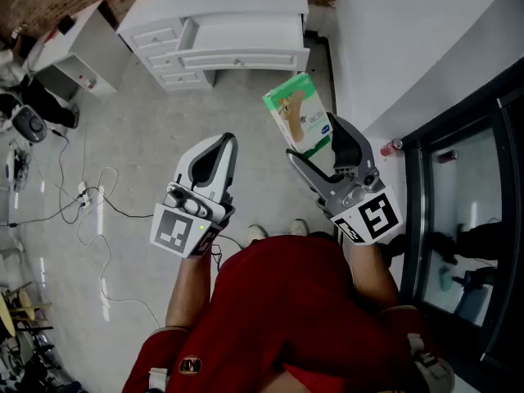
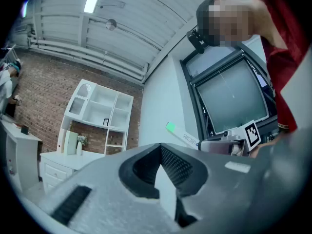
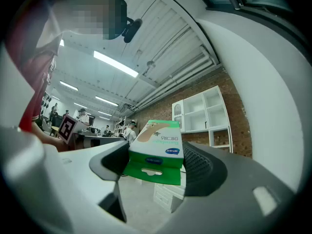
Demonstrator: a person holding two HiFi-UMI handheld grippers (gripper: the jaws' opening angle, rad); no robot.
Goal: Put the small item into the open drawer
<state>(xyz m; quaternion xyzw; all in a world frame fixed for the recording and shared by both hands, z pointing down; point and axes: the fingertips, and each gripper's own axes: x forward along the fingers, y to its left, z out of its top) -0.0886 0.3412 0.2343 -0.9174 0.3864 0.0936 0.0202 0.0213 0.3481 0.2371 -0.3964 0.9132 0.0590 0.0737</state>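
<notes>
A small green and white box (image 1: 300, 117) stands up out of my right gripper (image 1: 321, 147), held in the air at chest height. In the right gripper view the box (image 3: 158, 150) sits between the two dark pads, which press on its sides. My left gripper (image 1: 221, 146) hangs beside it to the left, shut and empty; its jaws meet in the left gripper view (image 2: 163, 174), where the box (image 2: 181, 133) shows at a distance. A white dresser (image 1: 237, 51) stands ahead on the floor; its upper drawer (image 1: 246, 31) looks pulled out.
Cables and a power strip (image 1: 82, 195) lie on the grey floor at the left. A white desk (image 1: 74, 43) stands at the far left. A white wall and a black-framed glass door (image 1: 467, 203) run along the right. White shelves (image 2: 97, 116) stand against the brick wall.
</notes>
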